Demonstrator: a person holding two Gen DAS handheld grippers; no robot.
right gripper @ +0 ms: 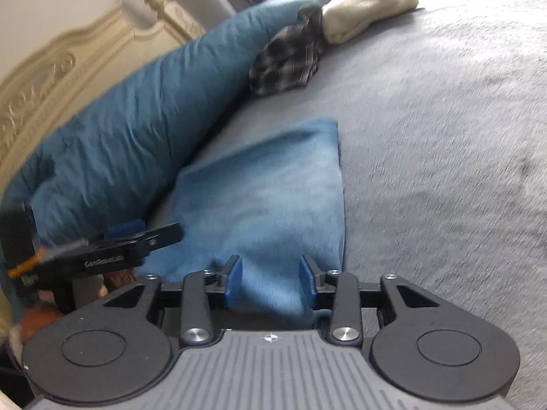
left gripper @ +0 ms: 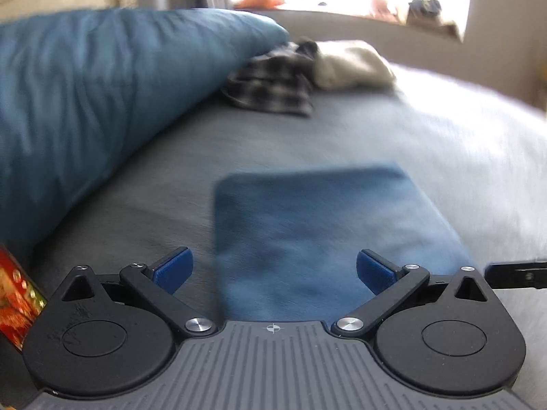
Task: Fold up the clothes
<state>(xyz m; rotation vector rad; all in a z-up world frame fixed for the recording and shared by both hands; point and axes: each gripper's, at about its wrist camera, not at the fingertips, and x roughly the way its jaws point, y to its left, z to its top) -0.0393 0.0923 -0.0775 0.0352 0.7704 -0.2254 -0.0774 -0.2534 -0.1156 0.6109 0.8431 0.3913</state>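
A folded blue cloth (left gripper: 307, 232) lies flat on the grey bed cover (left gripper: 342, 130). My left gripper (left gripper: 273, 270) hovers over the cloth's near edge, open wide, with nothing pinched between its blue pads (left gripper: 174, 270). In the right wrist view the same blue cloth (right gripper: 259, 205) tapers toward me. Its near end sits between the pads of my right gripper (right gripper: 270, 282). The jaws stand apart and do not squeeze the cloth. The left gripper (right gripper: 150, 232) shows side-on at the cloth's left edge.
A long blue pillow (right gripper: 130, 119) runs along the cream headboard (right gripper: 51, 68). A crumpled plaid garment (right gripper: 290, 61) and a cream garment (right gripper: 365, 7) lie at the pillow's far end. Grey bed cover (right gripper: 444, 171) spreads to the right. A red patterned object (left gripper: 17, 300) sits at lower left.
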